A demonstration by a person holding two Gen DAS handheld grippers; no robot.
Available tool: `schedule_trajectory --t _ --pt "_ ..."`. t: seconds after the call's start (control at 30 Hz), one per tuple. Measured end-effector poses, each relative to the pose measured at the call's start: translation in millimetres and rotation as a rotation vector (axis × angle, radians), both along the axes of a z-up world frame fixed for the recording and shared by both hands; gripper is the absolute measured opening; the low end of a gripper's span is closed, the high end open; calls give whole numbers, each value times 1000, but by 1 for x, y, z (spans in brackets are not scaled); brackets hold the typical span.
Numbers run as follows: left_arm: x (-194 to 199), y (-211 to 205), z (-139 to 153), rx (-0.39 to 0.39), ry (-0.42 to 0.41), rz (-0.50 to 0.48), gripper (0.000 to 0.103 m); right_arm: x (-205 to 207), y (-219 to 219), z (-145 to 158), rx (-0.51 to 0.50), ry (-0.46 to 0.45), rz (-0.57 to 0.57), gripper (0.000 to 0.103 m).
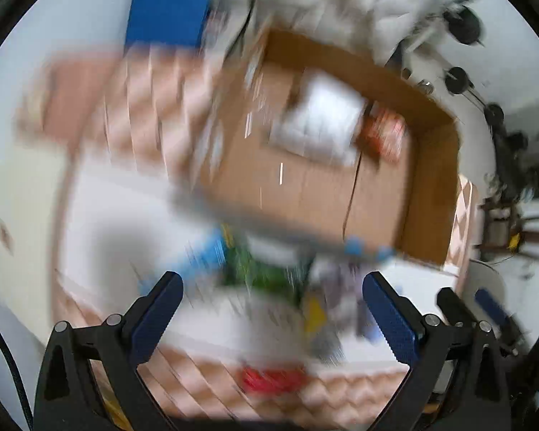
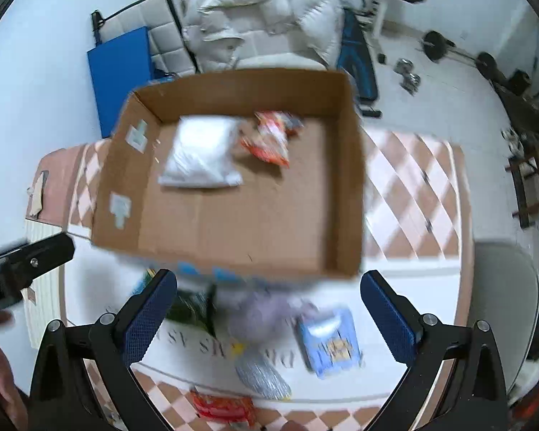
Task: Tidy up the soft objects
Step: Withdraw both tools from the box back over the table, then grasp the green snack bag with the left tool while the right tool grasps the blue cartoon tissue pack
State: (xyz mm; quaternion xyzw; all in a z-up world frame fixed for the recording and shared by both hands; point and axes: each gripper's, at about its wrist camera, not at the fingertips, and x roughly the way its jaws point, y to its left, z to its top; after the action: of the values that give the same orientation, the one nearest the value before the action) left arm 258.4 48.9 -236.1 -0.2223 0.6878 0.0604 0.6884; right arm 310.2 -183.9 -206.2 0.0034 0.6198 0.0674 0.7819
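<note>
An open cardboard box (image 2: 233, 222) sits on the table and holds a white soft pack (image 2: 201, 152) and an orange snack bag (image 2: 269, 136). It also shows, blurred, in the left wrist view (image 1: 305, 194). In front of the box lie a green packet (image 2: 190, 309), a pale purple bag (image 2: 262, 316), a blue pack (image 2: 330, 341), a silver pouch (image 2: 262, 377) and a red packet (image 2: 222, 406). My right gripper (image 2: 269, 309) is open and empty above these packets. My left gripper (image 1: 273, 312) is open and empty over the blurred pile.
A checked pink and white cloth (image 2: 413, 194) covers the table. A white jacket on a chair (image 2: 262, 18), a blue mat (image 2: 122, 72) and gym weights (image 2: 434, 43) stand behind. The left gripper's arm (image 2: 25, 262) shows at the left edge.
</note>
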Motion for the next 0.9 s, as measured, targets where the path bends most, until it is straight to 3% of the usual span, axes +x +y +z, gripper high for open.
schedule_trajectory --t 0.07,0.13,0.23,0.37,0.43,0.53,0.6,0.8,0.9 --pt "-20 3 -43 -124 106 80 102 -23 -18 -12 -10 13 -38 103" --pt "-28 2 -81 -181 188 131 90 -43 -36 -32 -15 42 -76 103" --pt "-28 3 -115 -154 214 201 88 -61 -56 -63 -18 104 -114 103" --pt "-19 7 -145 -211 219 341 88 -77 -79 -102 -24 151 -181 103" --pt "-15 8 -152 -230 212 386 88 -83 -85 -112 -24 157 -202 103" --pt "-7 7 -164 -199 241 419 88 -88 -89 -122 -26 155 -214 103" --pt "-5 6 -165 -127 242 398 88 -88 -91 -128 -35 162 -210 103" --pt "-19 -1 -162 123 311 90 88 -78 -88 -141 -68 212 -138 103" --pt "-35 5 -163 194 332 13 88 -69 -84 -153 -113 243 -65 103"
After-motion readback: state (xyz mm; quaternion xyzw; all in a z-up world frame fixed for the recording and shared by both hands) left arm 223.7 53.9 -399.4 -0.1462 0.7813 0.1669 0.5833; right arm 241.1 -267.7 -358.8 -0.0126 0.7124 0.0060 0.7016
